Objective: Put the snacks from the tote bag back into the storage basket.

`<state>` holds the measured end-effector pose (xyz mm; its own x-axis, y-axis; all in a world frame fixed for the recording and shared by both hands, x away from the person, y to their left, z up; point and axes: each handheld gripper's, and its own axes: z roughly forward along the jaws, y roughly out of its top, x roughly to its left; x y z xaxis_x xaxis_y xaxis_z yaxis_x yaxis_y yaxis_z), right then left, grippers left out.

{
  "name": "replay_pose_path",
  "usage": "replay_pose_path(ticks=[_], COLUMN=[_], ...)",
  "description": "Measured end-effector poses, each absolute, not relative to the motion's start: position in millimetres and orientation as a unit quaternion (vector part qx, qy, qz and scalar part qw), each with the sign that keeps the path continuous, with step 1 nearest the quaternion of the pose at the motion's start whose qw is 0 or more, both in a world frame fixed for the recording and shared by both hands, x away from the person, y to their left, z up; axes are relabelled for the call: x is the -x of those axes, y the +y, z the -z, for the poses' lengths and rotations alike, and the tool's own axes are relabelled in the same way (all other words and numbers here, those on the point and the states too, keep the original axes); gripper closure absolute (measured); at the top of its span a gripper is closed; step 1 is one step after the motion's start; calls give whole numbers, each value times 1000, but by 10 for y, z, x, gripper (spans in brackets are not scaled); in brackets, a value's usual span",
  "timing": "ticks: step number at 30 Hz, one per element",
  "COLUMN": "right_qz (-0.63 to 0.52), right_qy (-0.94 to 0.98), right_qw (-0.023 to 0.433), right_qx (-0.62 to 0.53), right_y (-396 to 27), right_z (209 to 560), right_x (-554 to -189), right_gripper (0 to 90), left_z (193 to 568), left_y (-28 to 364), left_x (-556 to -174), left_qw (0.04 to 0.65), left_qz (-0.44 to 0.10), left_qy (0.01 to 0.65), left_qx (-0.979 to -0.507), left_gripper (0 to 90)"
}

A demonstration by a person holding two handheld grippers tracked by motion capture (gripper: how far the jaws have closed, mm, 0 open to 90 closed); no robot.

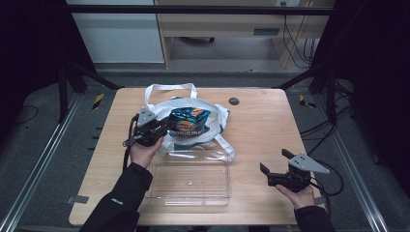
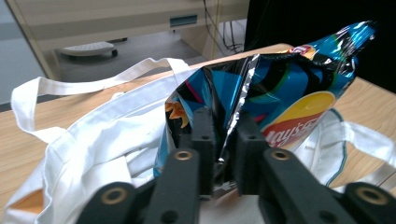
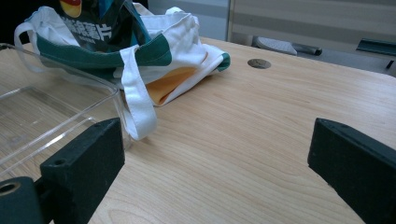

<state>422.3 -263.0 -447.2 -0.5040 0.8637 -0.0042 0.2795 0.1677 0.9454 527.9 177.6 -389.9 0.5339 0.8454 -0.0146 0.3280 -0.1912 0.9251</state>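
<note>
A blue foil crisp bag lies on top of a white cloth tote bag at the middle of the table. My left gripper is shut on the crisp bag's crimped edge at its left side. Just in front of the tote stands a clear plastic tray. My right gripper hovers open near the table's front right, with bare wood between its jaws. The tote and the crisp bag lie ahead of it to the left.
The tote's long white handles trail toward the table's far edge, and one strap drapes beside the tray's corner. A round grey cap sits in the tabletop at the back. Bare wood spreads across the right half of the table.
</note>
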Motion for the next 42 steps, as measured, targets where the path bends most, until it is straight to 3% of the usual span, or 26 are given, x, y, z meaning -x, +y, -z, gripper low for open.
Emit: replay_pose_path(ticks=[8,42], right_qz=[-505,-508], right_qy=[704,702], right_qw=[287,287], right_qx=[-408,-408], right_y=[-2644,-2648], right_z=[4483,4481], right_x=[-4229,-4217], right_gripper=[42,45], left_z=[3871,3412], left_y=[1747,1694], left_x=[-5206,-4783], left_qw=[496,576], left_qz=[-258,-245], left_qy=[407,358], left_qx=[-722,-692], left_gripper=[883,896])
